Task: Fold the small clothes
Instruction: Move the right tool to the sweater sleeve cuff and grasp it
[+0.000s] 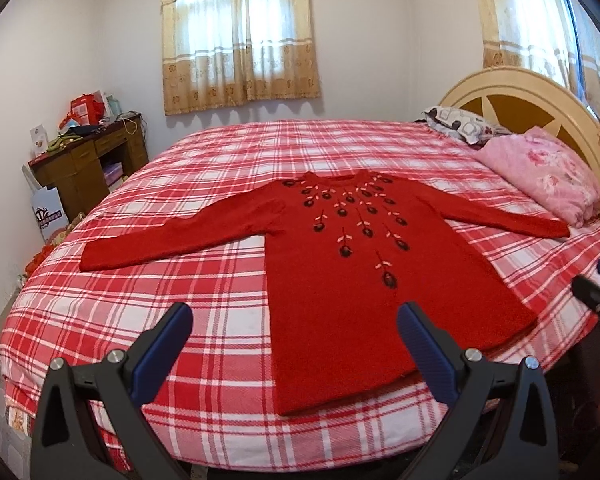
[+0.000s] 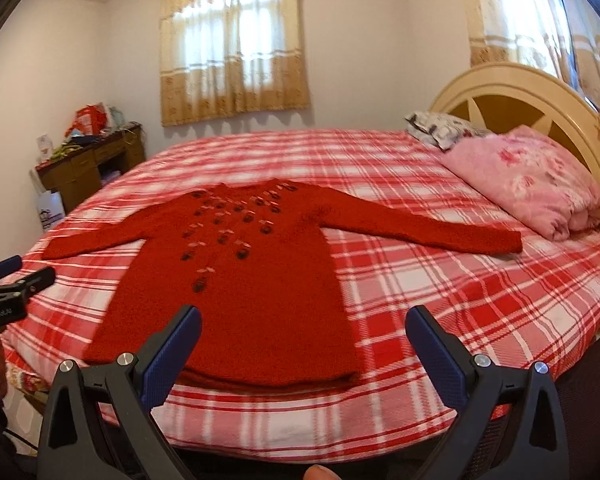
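Observation:
A small red knitted sweater with dark flower embroidery lies flat, face up, on the red-and-white checked bed, sleeves spread out to both sides, hem toward me. It also shows in the right wrist view. My left gripper is open and empty, held above the bed's near edge by the hem. My right gripper is open and empty, also above the near edge over the hem. Each gripper shows at the edge of the other's view: the right one, the left one.
A pink floral folded blanket and a patterned pillow lie at the cream headboard on the right. A cluttered brown desk stands by the left wall. Curtained windows are behind.

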Action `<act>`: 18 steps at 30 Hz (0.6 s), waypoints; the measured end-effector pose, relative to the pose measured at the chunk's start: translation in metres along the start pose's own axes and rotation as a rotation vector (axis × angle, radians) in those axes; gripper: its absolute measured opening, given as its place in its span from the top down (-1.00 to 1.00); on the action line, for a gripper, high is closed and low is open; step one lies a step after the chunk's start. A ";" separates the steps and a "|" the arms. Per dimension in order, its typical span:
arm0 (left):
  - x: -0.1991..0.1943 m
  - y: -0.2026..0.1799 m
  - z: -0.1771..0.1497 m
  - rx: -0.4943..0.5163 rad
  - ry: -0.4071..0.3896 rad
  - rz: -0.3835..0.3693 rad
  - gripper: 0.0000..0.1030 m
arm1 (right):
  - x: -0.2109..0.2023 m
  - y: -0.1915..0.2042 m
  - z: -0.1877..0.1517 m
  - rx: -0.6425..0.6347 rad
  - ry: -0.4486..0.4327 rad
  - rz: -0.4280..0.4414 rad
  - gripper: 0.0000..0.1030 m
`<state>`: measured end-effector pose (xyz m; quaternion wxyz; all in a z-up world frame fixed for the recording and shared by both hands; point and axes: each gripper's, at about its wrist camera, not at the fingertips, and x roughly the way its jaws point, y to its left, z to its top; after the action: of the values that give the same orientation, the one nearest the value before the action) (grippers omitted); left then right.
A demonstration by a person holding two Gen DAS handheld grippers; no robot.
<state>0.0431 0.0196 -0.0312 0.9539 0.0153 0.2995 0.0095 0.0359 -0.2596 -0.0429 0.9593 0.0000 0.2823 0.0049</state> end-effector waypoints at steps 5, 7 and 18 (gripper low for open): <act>0.032 0.002 0.005 0.020 0.036 0.007 -1.00 | 0.030 -0.035 0.002 0.036 0.054 -0.062 -0.98; 0.046 0.002 0.009 0.033 0.045 0.013 -1.00 | 0.043 -0.053 0.005 0.056 0.070 -0.095 -0.98; 0.117 0.003 0.027 0.074 0.075 0.086 -1.00 | 0.100 -0.157 0.031 0.200 0.152 -0.231 -0.98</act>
<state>0.1546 0.0249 -0.0757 0.9394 0.0632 0.3345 0.0400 0.1379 -0.4152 -0.0710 0.9247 0.0626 0.3511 -0.1333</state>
